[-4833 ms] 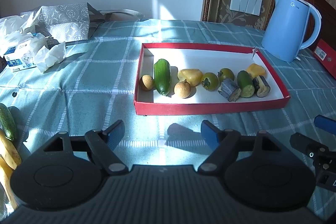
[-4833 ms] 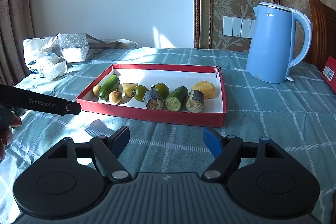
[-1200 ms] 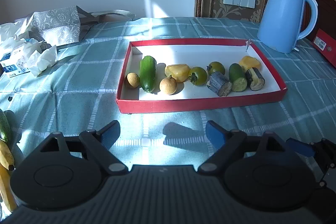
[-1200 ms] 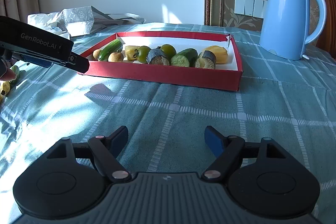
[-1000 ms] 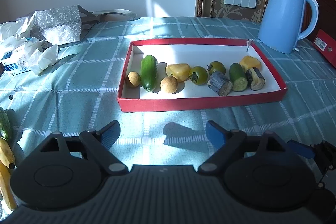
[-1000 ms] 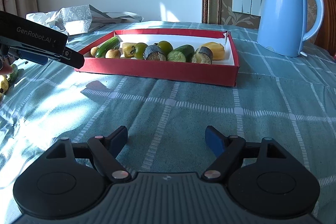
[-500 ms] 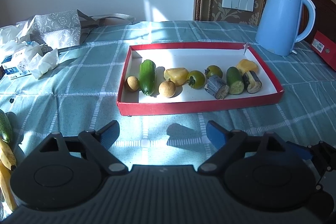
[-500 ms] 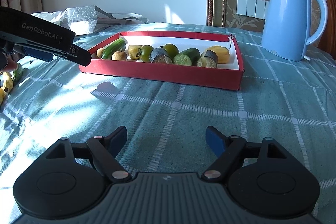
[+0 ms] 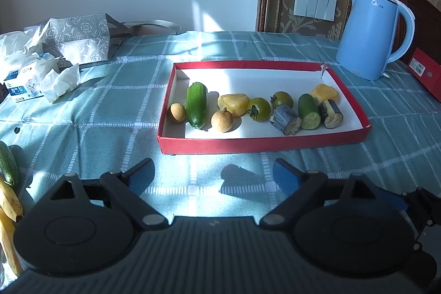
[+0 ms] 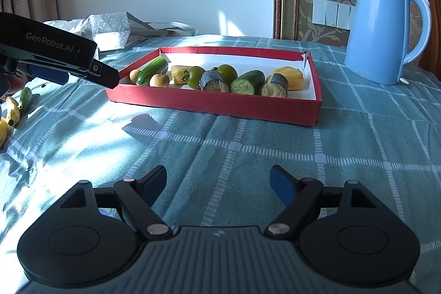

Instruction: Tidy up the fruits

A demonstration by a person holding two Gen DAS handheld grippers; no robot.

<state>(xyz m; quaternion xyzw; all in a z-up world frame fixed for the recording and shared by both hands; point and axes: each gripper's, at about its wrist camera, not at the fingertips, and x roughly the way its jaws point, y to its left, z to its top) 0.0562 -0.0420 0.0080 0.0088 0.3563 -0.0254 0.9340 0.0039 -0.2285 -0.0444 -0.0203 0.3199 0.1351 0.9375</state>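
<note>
A red tray [image 9: 261, 146] with a white floor holds a row of produce: a whole cucumber [image 9: 196, 104], two brown longans [image 9: 177, 113], a yellow pepper piece [image 9: 233, 104], two green tomatoes [image 9: 259, 108], eggplant chunks [image 9: 285, 119] and a cut cucumber half [image 9: 309, 110]. My left gripper [image 9: 212, 170] hovers over the cloth just in front of the tray. Its jaws are opening and nothing is between them. My right gripper [image 10: 218, 174] stands open and empty, low over the cloth and further back from the tray [image 10: 215, 104].
Bananas [image 9: 9, 200] and a small cucumber [image 9: 7, 164] lie at the table's left edge. A blue kettle [image 9: 372, 35] stands to the right of the tray's far end, beside a red box [image 9: 424, 70]. Tissues [image 9: 27, 79] and a patterned bag [image 9: 80, 37] sit at the far left.
The left jaws have spread slightly wider. Both hands stay nearly still over the last second. Several seconds ago the right gripper was higher above the table.
</note>
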